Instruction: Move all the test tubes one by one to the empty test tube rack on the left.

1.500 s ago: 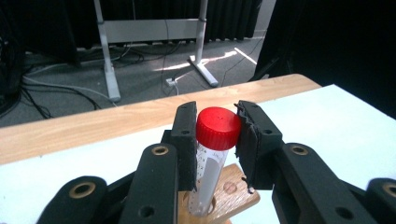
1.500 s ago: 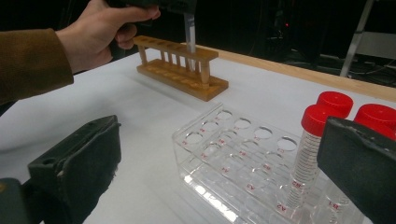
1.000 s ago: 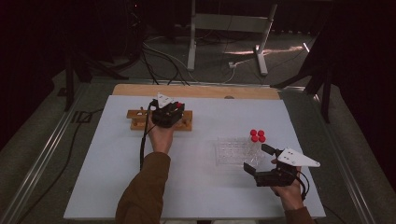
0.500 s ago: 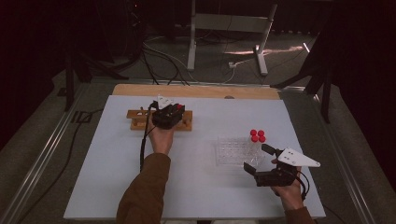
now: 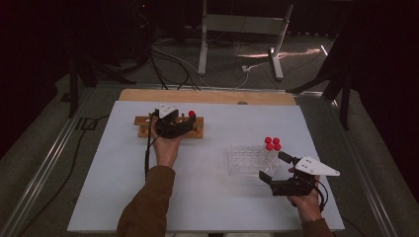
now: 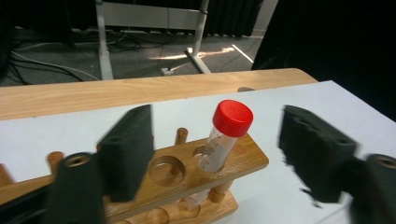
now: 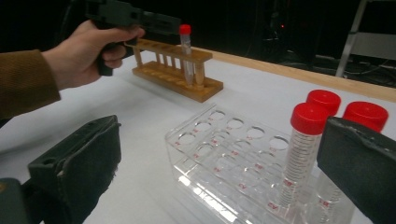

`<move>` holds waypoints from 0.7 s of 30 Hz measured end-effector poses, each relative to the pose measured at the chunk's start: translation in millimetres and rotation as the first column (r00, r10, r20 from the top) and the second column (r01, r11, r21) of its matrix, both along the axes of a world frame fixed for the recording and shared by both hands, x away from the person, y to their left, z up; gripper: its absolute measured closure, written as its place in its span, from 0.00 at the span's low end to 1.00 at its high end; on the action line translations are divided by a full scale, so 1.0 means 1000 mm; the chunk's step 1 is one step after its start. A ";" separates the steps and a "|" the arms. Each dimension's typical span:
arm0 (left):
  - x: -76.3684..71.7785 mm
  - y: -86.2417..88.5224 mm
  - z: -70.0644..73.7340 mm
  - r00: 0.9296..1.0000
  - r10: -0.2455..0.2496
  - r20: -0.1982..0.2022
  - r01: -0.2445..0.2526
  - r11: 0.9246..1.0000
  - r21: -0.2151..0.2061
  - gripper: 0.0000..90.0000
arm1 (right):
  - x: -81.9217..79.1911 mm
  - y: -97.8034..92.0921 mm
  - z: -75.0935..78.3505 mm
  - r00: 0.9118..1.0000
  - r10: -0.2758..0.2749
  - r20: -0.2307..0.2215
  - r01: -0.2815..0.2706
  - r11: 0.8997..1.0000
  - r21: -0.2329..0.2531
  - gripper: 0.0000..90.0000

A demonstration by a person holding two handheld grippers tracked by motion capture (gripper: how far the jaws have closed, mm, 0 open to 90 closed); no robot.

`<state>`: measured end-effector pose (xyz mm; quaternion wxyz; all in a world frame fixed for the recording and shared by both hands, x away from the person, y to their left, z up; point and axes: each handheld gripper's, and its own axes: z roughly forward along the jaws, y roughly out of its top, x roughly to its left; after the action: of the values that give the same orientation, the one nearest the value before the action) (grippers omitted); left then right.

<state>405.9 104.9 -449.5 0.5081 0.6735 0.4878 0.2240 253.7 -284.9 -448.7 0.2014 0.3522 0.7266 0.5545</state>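
Observation:
A wooden tube rack [image 5: 148, 129] lies at the table's far left. One red-capped tube [image 6: 225, 135] leans in its end hole. My left gripper [image 5: 173, 121] hovers over the rack, open, with a jaw on each side of the tube and touching neither side. That tube [image 7: 186, 44] and the left gripper [image 7: 135, 17] also appear far off in the right gripper view. A clear plastic rack [image 5: 245, 160] holds three red-capped tubes [image 5: 272, 143] at its far right corner. My right gripper [image 5: 273, 167] stands open just in front of it, holding nothing; its jaws frame the clear rack [image 7: 224, 144] and those tubes [image 7: 306, 135].
A white sheet [image 5: 212, 197] covers the table, and a wooden strip [image 5: 207, 96] runs along its far edge. Beyond the table are cables and a metal stand [image 5: 237, 29] on the floor. Most holes of both racks hold nothing.
My left gripper has shifted slightly left and toward the person at the wooden rack, and the tube's red cap now shows beside it. My right gripper has held still.

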 end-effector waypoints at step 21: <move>-0.052 0.015 0.021 0.989 -0.145 0.037 0.147 0.988 -0.057 0.01 | 0.026 -0.032 0.014 0.990 -0.136 0.044 0.137 0.990 -0.013 0.05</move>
<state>354.0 119.7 -428.9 0.5507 0.6883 0.4354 0.1827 280.0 -316.8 -435.1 0.2573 0.3876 0.7005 0.5411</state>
